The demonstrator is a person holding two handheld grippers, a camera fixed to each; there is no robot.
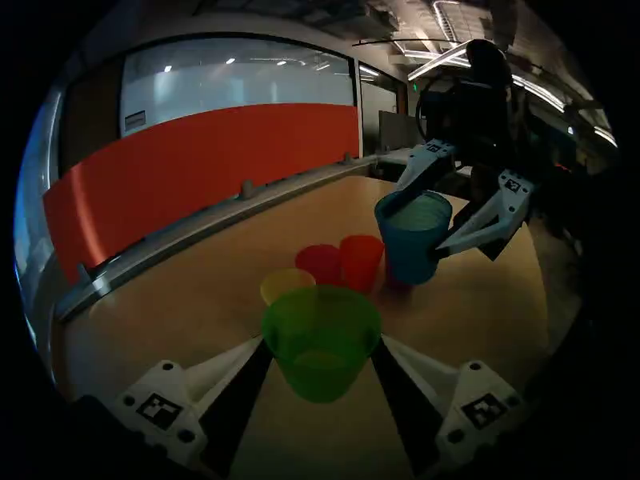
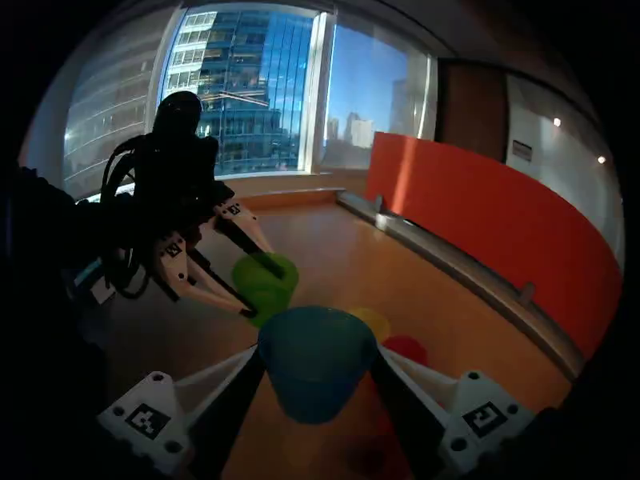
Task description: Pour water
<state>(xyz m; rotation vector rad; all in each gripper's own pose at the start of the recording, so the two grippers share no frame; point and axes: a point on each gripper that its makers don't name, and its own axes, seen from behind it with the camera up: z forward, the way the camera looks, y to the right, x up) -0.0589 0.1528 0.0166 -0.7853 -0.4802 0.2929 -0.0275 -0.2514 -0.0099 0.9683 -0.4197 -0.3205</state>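
Nearest in the left gripper view, the left gripper (image 1: pixel 322 352) is clamped on the green cup (image 1: pixel 322 332), one finger pressing each side of the wall below the rim, and the cup stands upright with its mouth open toward the camera. Whether it holds water is hard to tell through the tinted plastic. Just beyond it, on the wooden table (image 1: pixel 200 304), a yellow cup (image 1: pixel 286 282), a red cup (image 1: pixel 318 262) and an orange cup (image 1: pixel 362 258) stand close together in a small cluster. Past them the right gripper (image 1: pixel 411 232) is closed on the blue cup (image 1: pixel 416 244), gripping it from both sides and holding it upright above the table, just beside the orange cup. The pale sheen inside may be water, though that is not certain. The two held cups are near each other but apart, rims not touching, so the step in hand looks like lining up for the pour. To do it well, the blue cup's lip should come over the middle of the green cup's mouth before any tilt begins. The tilt should then be slow and made about the rim, while the left gripper keeps the receiving cup level and clear of the cluster on the table. A hard squeeze could flex these thin walls, so a firm, even grip suits better. Farther off stand a long orange panel (image 1: pixel 200 168) and the dark shape of the person (image 1: pixel 480 104) holding the grippers.
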